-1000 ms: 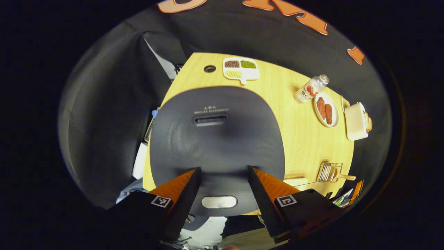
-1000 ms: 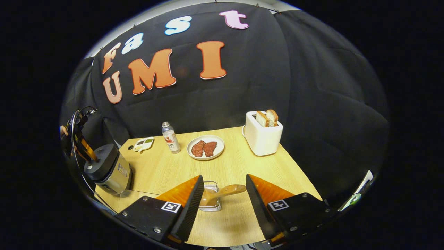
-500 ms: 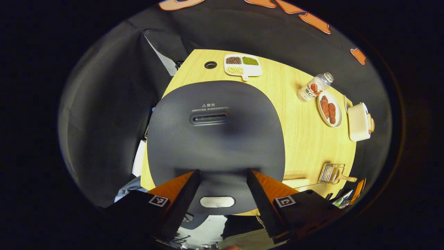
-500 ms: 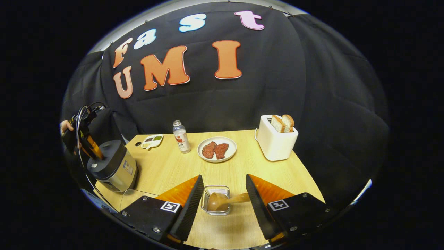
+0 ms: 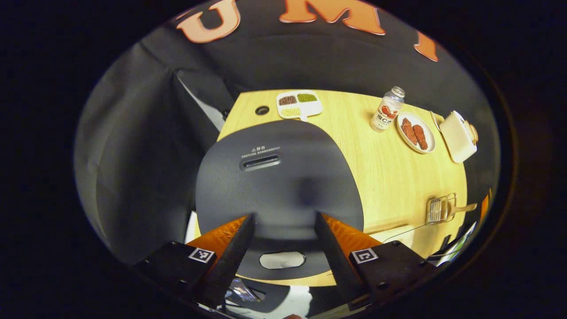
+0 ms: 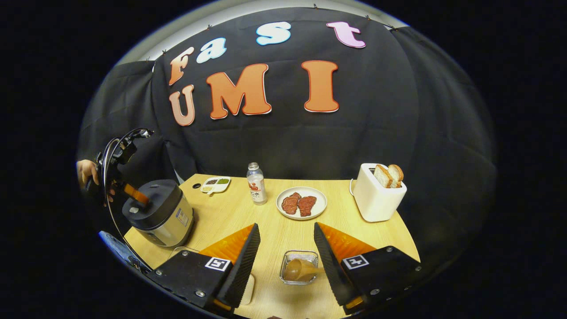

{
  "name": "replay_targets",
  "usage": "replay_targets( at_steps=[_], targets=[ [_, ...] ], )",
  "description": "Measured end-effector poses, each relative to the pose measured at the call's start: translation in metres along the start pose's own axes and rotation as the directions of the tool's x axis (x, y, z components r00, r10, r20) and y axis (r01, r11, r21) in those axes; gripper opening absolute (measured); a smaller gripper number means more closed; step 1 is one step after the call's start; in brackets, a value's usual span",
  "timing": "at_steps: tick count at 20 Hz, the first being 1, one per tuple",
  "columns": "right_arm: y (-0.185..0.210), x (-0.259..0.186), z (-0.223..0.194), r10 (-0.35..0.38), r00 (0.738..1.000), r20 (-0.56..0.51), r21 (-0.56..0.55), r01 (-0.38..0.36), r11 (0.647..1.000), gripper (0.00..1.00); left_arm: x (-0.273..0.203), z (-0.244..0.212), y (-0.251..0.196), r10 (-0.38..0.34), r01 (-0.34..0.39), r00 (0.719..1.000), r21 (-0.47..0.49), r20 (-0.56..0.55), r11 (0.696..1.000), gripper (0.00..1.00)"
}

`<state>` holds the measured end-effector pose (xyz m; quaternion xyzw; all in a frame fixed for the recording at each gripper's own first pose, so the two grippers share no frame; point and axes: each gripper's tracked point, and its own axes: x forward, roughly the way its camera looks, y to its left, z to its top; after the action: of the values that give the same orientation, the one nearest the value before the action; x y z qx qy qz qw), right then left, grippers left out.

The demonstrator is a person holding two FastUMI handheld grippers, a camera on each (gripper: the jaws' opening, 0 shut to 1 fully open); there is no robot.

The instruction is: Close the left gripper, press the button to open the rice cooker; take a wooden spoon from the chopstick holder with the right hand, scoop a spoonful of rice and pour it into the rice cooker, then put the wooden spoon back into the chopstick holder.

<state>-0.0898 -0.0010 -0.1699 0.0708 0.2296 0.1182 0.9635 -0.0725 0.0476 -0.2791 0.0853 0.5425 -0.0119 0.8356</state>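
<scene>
The left claw (image 5: 282,221) hovers wide open over the rice cooker (image 5: 279,186) at the counter's (image 5: 390,168) left edge. With the fingers spread like that, they'd probably straddle the button (image 5: 282,260) and miss it. The right claw (image 6: 285,232) is open too, above the wooden spoon (image 6: 297,269).

1. On the rice cooker (image 5: 279,186) lid, just behind the vent slot (image 5: 260,162): a warning triangle and fine pale print (image 5: 259,153), too small to read.
2. On the bottle (image 5: 386,110), well right of the rice cooker: a red-and-white label, illegible.
3. On the left gripper (image 5: 283,217) and the right gripper (image 6: 285,228): square black-and-white code markers (image 5: 201,254), no words.
</scene>
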Motion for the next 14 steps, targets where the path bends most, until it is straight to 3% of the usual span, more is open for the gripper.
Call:
replay_targets(
  at_steps=[1, 3, 6, 9, 14],
  targets=[
    [0.004, 0.0, 0.002, 0.012, 1.0, 0.007, -0.01, -0.012, 1.0, 0.82, -0.001, 0.002, -0.001, 0.034, -0.033, 0.998, -0.006, 0.058, 0.999, 0.96],
    [0.01, 0.001, 0.01, 0.022, 0.999, 0.024, -0.033, -0.021, 0.999, 0.77, -0.008, 0.004, -0.002, 0.081, -0.08, 0.983, -0.015, 0.166, 0.997, 0.96],
    [0.012, 0.001, 0.03, 0.01, 0.997, 0.071, -0.059, -0.006, 0.998, 0.77, -0.048, 0.024, -0.029, 0.079, -0.067, 0.935, -0.045, 0.346, 0.997, 0.97],
    [0.017, -0.005, 0.063, 0.005, 0.987, 0.159, -0.052, 0.003, 0.999, 0.77, -0.112, 0.065, -0.053, 0.08, -0.075, 0.824, -0.033, 0.561, 0.997, 1.0],
    [0.029, -0.024, 0.117, 0.006, 0.954, 0.298, -0.059, 0.012, 0.998, 0.79, -0.206, 0.101, -0.088, 0.032, -0.036, 0.643, -0.012, 0.765, 0.999, 1.0]
  ],
)
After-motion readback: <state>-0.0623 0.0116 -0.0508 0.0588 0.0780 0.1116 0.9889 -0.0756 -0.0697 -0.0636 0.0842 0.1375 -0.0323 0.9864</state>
